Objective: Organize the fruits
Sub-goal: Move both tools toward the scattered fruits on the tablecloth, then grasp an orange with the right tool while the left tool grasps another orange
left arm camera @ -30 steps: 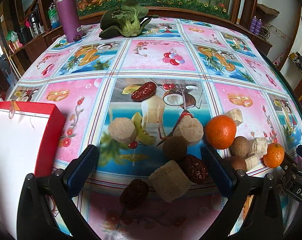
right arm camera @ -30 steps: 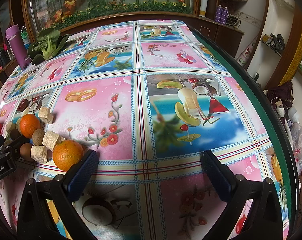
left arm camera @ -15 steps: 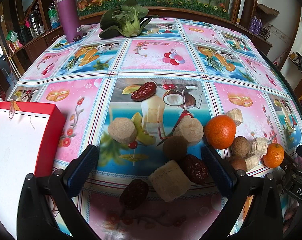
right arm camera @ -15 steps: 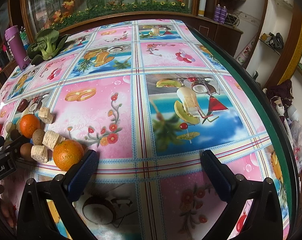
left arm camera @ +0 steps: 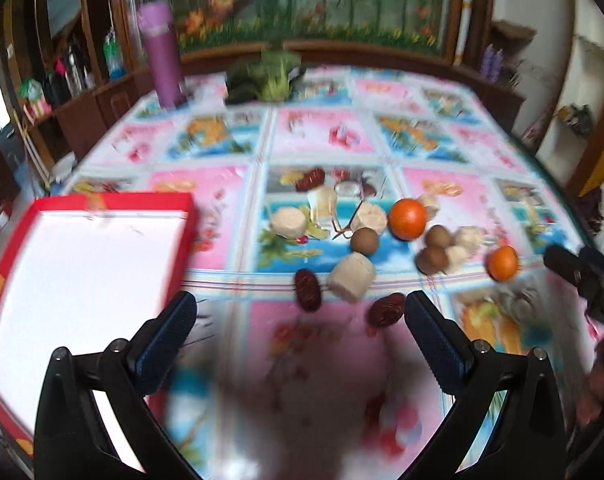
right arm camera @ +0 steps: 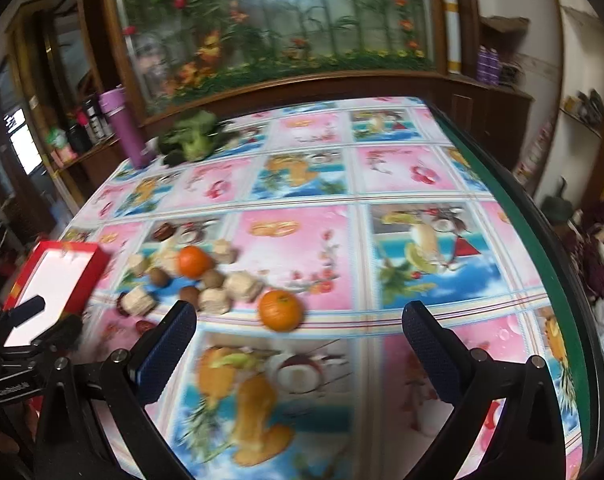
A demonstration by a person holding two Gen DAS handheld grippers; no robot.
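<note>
A loose pile lies mid-table: a big orange (left arm camera: 407, 218), a small orange (left arm camera: 502, 263) (right arm camera: 281, 309), brown round fruits (left arm camera: 364, 241), dark red dates (left arm camera: 307, 289) and pale chunks (left arm camera: 351, 281). A red box (left arm camera: 78, 280) (right arm camera: 54, 276) with a white inside sits left of the pile. My left gripper (left arm camera: 300, 328) is open and empty, held above the table short of the dates. My right gripper (right arm camera: 298, 336) is open and empty too, with the small orange just beyond its left finger. Both views are motion-blurred.
A purple flask (left arm camera: 163, 60) and a leafy green vegetable (left arm camera: 268, 76) stand at the table's far side. The green table edge (right arm camera: 542, 248) runs down the right. Shelves with bottles line the left wall. The other gripper (left arm camera: 586, 276) shows at the right edge of the left view.
Both grippers have pulled back and risen, so the fruit pile looks farther away and smaller. More of the red box now shows. The fruits themselves have stayed in place.
</note>
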